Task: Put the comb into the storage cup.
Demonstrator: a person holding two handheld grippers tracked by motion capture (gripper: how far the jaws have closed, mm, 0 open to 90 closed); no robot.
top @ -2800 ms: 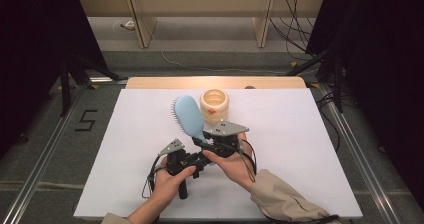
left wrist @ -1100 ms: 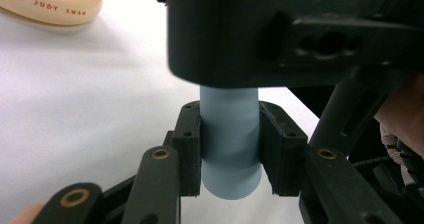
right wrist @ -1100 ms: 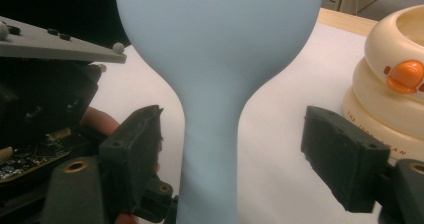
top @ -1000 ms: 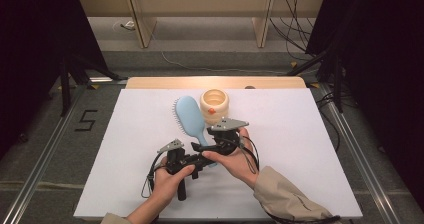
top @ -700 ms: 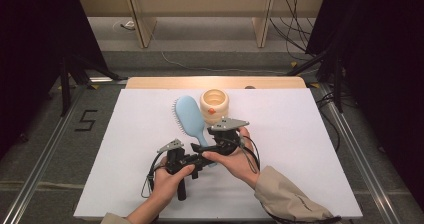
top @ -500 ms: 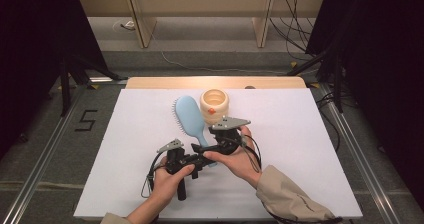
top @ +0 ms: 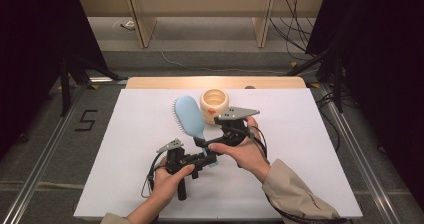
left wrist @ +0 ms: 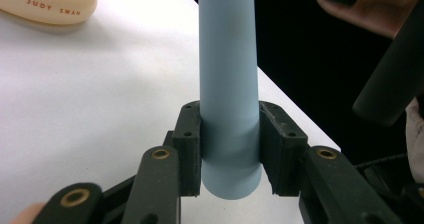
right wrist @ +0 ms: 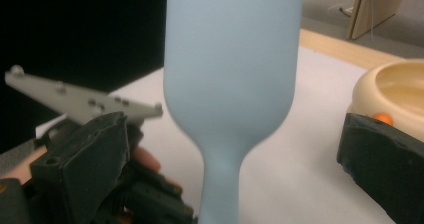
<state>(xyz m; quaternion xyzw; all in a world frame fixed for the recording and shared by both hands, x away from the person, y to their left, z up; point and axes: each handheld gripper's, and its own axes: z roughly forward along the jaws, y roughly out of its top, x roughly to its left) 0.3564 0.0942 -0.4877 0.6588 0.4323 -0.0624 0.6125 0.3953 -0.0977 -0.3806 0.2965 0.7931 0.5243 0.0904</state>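
Your left tool [left wrist: 230,149] is clamped on the end of the pale blue hairbrush [top: 190,116] handle; the left gripper view shows both pads pressed flat against its round, matte shaft, a grip the high view blurs behind your hands. Your right tool [right wrist: 230,149] stands wide, its jaws having just been opening, and the right gripper view shows the brush's narrow neck between them, apparently touching neither, though the focus there is soft. That view also shows the smooth back of the brush head. From above, the brush lies on the white bench [top: 310,149], head just beside the cream bowl [top: 214,103], handle running back from the bowl toward you. Right of the bowl the bench lies bare to its edge; left of the brush likewise.
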